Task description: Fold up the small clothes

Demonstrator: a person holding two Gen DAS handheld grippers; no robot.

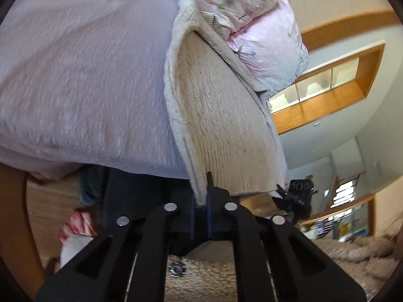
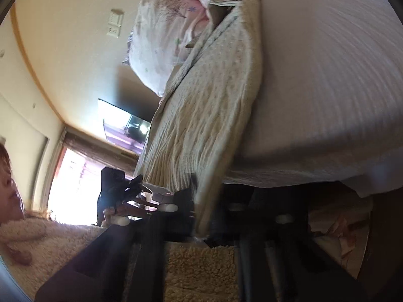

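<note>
**A:** Right, from the left wrist camera, what do you have?

**B:** On the left I see the lavender bedspread [image 1: 80, 80] filling most of the view. Just right of it lies the cream knit sweater [image 1: 221, 125], stretched from the bed's near edge up toward a pink flowered pillow [image 1: 272, 50]. My left gripper [image 1: 201, 198] is closed on the sweater's ribbed hem, the fabric edge pinched between the jaws. Farther right, the other gripper's black body [image 1: 297, 193] sits at the hem's opposite corner.

**A:** And the right wrist camera?

**B:** At the far left there is a person [image 2: 10, 191] in a fleecy top, then a bright window [image 2: 75, 181]. The left gripper [image 2: 126, 188] shows at the hem's left corner, though this frame is blurred. The sweater [image 2: 206, 105] runs up the middle, lying on the bedspread [image 2: 327, 75], with the pillow [image 2: 161, 37] touching its far end. My right gripper [image 2: 201, 211] is shut on the hem's near edge; cloth passes down between the jaws.

**A:** Is the sweater flat?

**B:** Mostly, but its long edge is folded over onto itself.
</note>
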